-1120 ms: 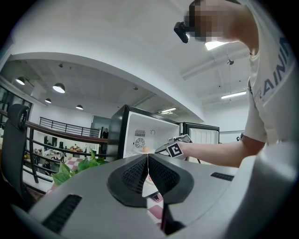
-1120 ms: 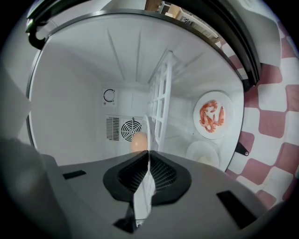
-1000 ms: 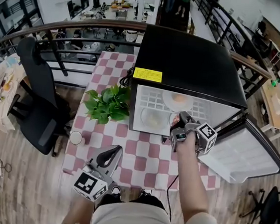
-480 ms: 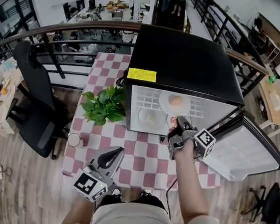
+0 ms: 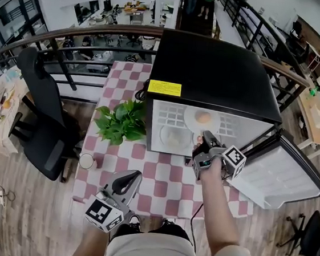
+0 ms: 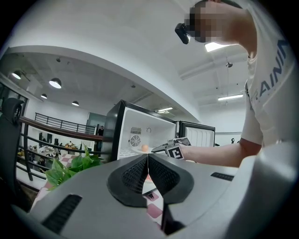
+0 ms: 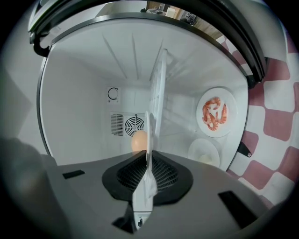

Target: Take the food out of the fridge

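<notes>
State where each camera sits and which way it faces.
Head view: on the head, steeply down at fridge, table; shows left hand-held gripper, right hand-held gripper, right arm.
Left gripper view: on left hand-held gripper, facing fridge; shows shut jaws, torso.
Right gripper view: on right hand-held gripper, into fridge; jaws have just been opening, plate rim between.
Shared: fridge in all.

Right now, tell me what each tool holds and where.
Right tool: white plate, its rim between the jaws, which have just been opening; firm grip cannot be told. Left tool: shut, empty.
</notes>
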`<state>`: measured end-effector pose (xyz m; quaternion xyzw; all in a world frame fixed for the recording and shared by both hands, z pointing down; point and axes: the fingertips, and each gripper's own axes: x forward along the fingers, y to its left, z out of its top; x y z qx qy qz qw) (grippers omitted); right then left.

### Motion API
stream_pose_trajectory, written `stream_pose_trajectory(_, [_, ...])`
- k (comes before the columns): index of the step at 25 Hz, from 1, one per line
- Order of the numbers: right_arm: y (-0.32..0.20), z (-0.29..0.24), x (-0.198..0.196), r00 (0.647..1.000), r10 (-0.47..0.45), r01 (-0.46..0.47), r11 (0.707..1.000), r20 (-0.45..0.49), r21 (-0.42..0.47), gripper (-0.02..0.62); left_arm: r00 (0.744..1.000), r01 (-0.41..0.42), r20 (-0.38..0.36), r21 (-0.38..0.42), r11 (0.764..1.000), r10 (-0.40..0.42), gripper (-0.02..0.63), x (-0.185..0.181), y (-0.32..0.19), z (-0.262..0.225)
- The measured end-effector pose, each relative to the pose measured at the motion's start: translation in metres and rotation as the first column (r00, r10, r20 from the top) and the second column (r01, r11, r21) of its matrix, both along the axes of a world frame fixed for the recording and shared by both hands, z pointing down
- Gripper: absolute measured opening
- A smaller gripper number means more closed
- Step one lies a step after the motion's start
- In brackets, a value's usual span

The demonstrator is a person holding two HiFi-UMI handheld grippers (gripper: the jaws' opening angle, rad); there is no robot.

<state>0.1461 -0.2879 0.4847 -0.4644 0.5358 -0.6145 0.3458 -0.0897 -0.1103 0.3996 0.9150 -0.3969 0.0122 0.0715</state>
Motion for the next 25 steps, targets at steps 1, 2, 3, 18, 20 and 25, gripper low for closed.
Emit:
stream_pose_trajectory(1, [0.000, -0.001, 0.000, 1.000, 0.000, 0.000, 1.000, 0.003, 0.005, 0.041, 1.000, 0.000, 0.001, -0.004, 1.000, 0.000, 0.011, 0.000, 0.000, 0.001])
stream_pose_trajectory(2, [0.000, -0.002, 0.000, 1.000, 0.000, 0.000, 1.000, 0.010, 0.010, 0.035, 1.000, -0.001, 0.002, -0.006, 1.000, 0.001, 0.011, 0.000, 0.000, 0.002])
stream_pose_trajectory(3, [0.001, -0.003, 0.000, 1.000, 0.001, -0.001, 1.000, 0.018, 0.015, 0.034, 1.000, -0.003, 0.002, -0.008, 1.000, 0.003, 0.011, 0.000, 0.000, 0.003])
stream_pose_trajectory(18, [0.075, -0.028, -0.004, 0.999, -0.012, 0.006, 0.993, 0.048, 0.119, 0.034, 0.994, -0.105, 0.010, -0.005, 0.994, 0.105, 0.011, 0.020, 0.008, 0.002])
stream_pose_trajectory(20, [0.094, -0.030, -0.007, 0.999, -0.030, 0.024, 0.990, 0.045, 0.140, 0.034, 0.991, -0.133, 0.011, -0.003, 0.991, 0.133, 0.011, 0.027, 0.009, 0.003])
stream_pose_trajectory(25, [0.140, -0.023, -0.007, 0.998, -0.050, 0.044, 0.983, 0.033, 0.176, 0.034, 0.978, -0.209, 0.006, -0.005, 0.978, 0.209, 0.011, 0.050, 0.016, 0.004])
